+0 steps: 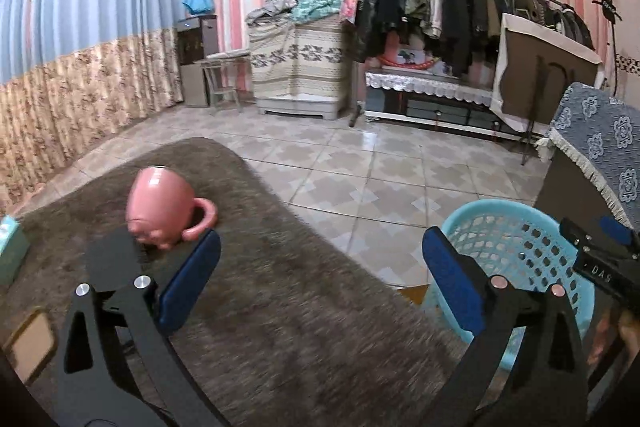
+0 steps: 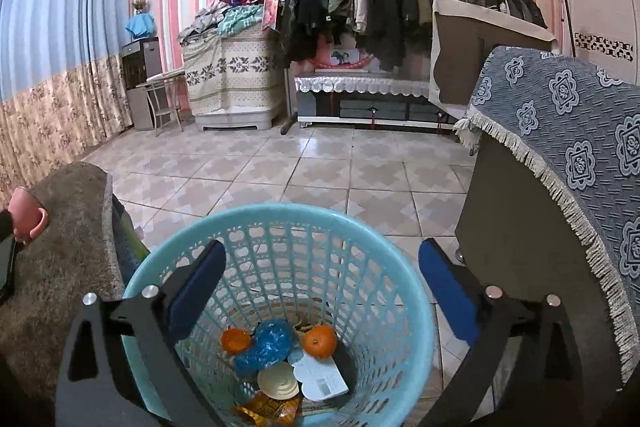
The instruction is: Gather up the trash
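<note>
A light blue plastic basket (image 2: 384, 291) stands on the floor beside the table. In its bottom lie two orange fruits (image 2: 319, 341), a crumpled blue bag (image 2: 264, 347), a cream lid (image 2: 278, 381), a paper card (image 2: 320, 375) and an orange wrapper (image 2: 268, 409). My right gripper (image 2: 320, 291) hangs open right over the basket with nothing between its fingers. My left gripper (image 1: 320, 271) is open and empty above the brown fuzzy tabletop (image 1: 256, 307). The basket (image 1: 516, 247) is at its right, and the right gripper's body shows past it at the right edge.
A pink mug (image 1: 168, 207) lies tipped on the tabletop near the left finger. A teal box (image 1: 10, 251) and a framed card (image 1: 30, 343) sit at the table's left edge. A cabinet with a blue patterned cloth (image 2: 568, 147) stands right of the basket. Tiled floor (image 2: 280, 167) stretches beyond.
</note>
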`<state>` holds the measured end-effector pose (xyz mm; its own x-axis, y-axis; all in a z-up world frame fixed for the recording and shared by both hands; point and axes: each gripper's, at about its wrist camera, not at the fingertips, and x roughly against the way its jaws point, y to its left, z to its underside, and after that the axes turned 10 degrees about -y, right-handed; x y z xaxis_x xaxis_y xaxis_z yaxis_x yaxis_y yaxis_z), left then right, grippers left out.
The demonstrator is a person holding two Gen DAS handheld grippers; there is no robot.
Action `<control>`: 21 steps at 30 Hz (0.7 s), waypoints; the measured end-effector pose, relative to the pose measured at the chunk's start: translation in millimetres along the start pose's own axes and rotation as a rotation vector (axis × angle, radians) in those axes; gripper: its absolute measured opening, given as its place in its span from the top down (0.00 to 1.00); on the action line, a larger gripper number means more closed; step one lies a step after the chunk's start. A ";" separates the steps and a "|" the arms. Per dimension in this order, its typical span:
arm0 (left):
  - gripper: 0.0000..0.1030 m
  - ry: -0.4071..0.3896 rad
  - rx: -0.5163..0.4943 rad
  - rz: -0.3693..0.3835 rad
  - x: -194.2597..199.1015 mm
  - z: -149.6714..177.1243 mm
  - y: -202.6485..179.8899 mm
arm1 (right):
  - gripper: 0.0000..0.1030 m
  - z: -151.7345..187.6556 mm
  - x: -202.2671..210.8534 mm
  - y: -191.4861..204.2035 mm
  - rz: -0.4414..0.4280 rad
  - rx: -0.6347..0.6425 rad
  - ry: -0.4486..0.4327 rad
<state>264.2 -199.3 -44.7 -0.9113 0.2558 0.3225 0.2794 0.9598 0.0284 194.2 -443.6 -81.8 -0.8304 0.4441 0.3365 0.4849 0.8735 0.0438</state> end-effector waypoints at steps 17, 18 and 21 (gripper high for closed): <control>0.05 -0.003 0.106 -0.261 145.9 35.2 102.0 | 0.04 -5.6 112.4 57.1 -0.262 -0.040 -0.070; 0.05 -0.005 0.119 -0.275 156.7 39.5 107.1 | 0.04 -0.3 120.7 66.7 -0.296 -0.017 -0.065; 0.05 0.011 0.115 -0.287 178.6 52.9 111.8 | 0.04 14.5 141.6 94.1 -0.365 0.066 -0.056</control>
<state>116.7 -40.2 -34.0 -0.9445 -0.0281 0.3272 -0.0254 0.9996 0.0126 118.3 -295.6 -43.7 -0.9600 0.1093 0.2578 0.1367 0.9865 0.0906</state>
